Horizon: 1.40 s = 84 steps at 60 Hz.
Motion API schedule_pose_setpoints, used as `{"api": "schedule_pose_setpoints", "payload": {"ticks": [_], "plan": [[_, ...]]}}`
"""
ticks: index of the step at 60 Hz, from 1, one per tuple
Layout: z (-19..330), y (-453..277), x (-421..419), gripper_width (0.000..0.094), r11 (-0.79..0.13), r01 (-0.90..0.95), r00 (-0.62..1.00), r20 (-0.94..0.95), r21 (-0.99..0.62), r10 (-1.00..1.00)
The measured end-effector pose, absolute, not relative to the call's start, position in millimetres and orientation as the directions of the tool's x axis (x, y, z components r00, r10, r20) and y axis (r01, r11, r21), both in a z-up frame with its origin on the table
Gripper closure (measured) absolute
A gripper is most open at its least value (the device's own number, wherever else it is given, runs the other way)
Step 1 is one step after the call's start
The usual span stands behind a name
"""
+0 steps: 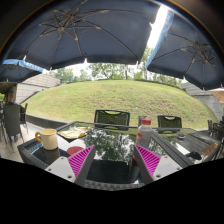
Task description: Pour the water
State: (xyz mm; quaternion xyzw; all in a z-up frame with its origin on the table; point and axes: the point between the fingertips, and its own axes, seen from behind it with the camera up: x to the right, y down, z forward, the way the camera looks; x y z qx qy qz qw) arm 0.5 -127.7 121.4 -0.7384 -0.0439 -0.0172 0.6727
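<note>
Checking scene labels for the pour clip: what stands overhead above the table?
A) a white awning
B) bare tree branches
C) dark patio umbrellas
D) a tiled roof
C: dark patio umbrellas with visible ribs span the sky above the glass table, while the gripper points forward over it, fingers open with nothing between them.

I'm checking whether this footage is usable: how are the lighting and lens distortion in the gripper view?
Gripper view: strong fisheye bend, curving the umbrellas and lawn; bright sky glare between the umbrellas; the table and mug lie in shade; the open gripper shows its pink pads clearly.
</note>
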Motion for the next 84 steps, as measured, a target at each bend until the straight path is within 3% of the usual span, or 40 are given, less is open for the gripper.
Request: {"api": "schedule_pose_setpoints", "payload": {"ticks": [12, 27, 29, 31, 38, 50, 58, 66, 71, 78, 84], "plan": [[123, -66, 99, 0.0120, -0.097, 0.092, 0.987, 0.103, -0.991, -0.124], [101, 48, 119, 0.0131, -0.128, 0.039, 0.997, 0.047, -0.991, -0.058], [100, 54, 120, 0.0202, -0.138, 0.037, 0.998, 0.045, -0.990, -0.050], [97, 59, 124, 0.0432, -0.143, 0.049, 0.997, 0.057, -0.989, -0.051], [101, 62, 123, 0.0590, -0.103, 0.034, 0.998, 0.040, -0.994, -0.051], [102, 57, 126, 0.0631, -0.112, 0.091, 0.991, 0.102, -0.990, -0.092], [144, 42, 80, 0.0630, -0.079, 0.304, 0.947, 0.310, -0.949, -0.080], [204, 42, -11, 0.0631, 0.013, 0.672, 0.739, 0.669, -0.740, -0.081], [222, 54, -77, 0.0630, 0.062, 0.840, 0.542, 0.834, -0.539, -0.098], [219, 63, -164, 0.0629, 0.099, 0.981, 0.177, 0.979, -0.167, -0.101], [195, 70, -214, 0.0633, 0.091, 0.968, -0.216, 0.963, 0.233, -0.160]]}}
